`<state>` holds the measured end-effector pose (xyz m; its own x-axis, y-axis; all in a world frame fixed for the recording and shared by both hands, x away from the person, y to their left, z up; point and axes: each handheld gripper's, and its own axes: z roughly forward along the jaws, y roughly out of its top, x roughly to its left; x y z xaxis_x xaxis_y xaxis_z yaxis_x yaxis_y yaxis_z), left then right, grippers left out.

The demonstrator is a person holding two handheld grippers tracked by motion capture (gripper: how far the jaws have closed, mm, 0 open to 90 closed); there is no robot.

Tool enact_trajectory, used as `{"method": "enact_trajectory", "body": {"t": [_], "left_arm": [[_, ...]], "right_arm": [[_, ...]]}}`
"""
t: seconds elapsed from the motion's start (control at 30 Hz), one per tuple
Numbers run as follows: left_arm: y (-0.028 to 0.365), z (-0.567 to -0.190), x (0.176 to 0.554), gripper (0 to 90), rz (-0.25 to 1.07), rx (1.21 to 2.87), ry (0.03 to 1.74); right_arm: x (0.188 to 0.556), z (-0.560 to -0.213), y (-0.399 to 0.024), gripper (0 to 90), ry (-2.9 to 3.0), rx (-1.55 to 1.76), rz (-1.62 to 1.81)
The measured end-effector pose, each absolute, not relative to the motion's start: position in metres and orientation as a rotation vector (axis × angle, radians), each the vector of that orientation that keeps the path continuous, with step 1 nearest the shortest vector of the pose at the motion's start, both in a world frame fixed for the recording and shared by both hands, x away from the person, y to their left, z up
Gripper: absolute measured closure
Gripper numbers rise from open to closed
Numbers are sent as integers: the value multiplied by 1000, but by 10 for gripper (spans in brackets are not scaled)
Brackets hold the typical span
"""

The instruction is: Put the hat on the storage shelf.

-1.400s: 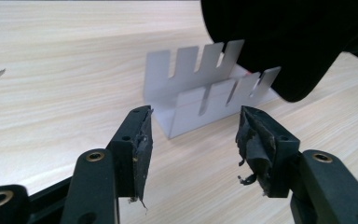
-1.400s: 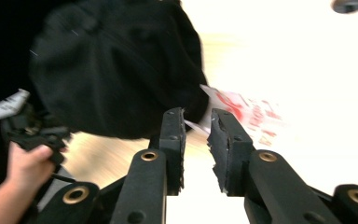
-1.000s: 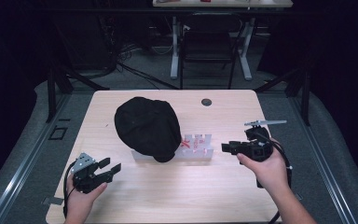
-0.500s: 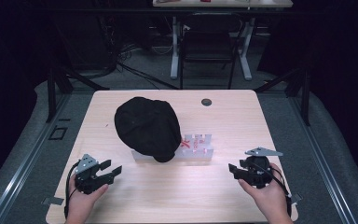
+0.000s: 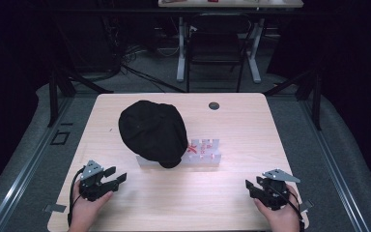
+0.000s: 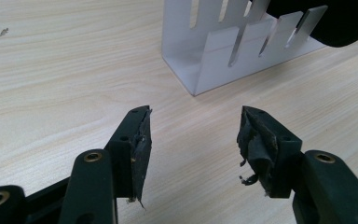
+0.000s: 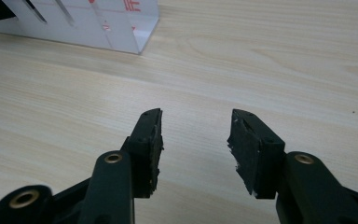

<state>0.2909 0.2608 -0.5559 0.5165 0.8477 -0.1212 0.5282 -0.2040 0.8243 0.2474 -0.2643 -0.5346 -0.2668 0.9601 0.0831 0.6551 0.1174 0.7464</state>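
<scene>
right gripper (image 5: 254, 186) has dropped from beside the right end of the rack down to the desk's near right corner, and its jaws have just been opening, nothing between them; in the right gripper view (image 7: 195, 125) they stand spread wide over bare wood. left gripper (image 5: 116, 178) sits about where it was at the near left corner, jaws also spread and empty, seen close in the left gripper view (image 6: 195, 122), pointing toward the rack's near left end. black cap (image 5: 152, 131) has not shifted: it rests draped over the left part of the clear acrylic slotted rack (image 5: 206, 153), around the middle of the desk (image 5: 251, 121), a bit left of centre, brim or back edge hanging down over the rack's front. rack's right end with red print stays uncovered; that end shows in the right gripper view (image 7: 98, 28), and the cap's edge shows dark at the top right of the left gripper view (image 6: 335, 23). small round dark grommet (image 5: 214, 105) near the far edge, untouched. judgement: cap placement on the rack looks done, both hands are backed off to the near edge with nothing held, so this reads as the end or a rest pose. anything left would be straightening the cap, can't tell from here if that's wanted. cap is well apart from both grippers.
</scene>
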Motion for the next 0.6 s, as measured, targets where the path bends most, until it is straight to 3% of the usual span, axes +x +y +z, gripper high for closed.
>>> {"method": "enact_trajectory", "body": {"t": [0.33,0.6], "left_arm": [[260,-561,293,447,441,1887,1142],[256,-565,294,448,437,1903,1130]], "right_arm": [[246,-552,-271,595,1998,1566,982],[248,-560,-268,581,1991,1545,1004]]}}
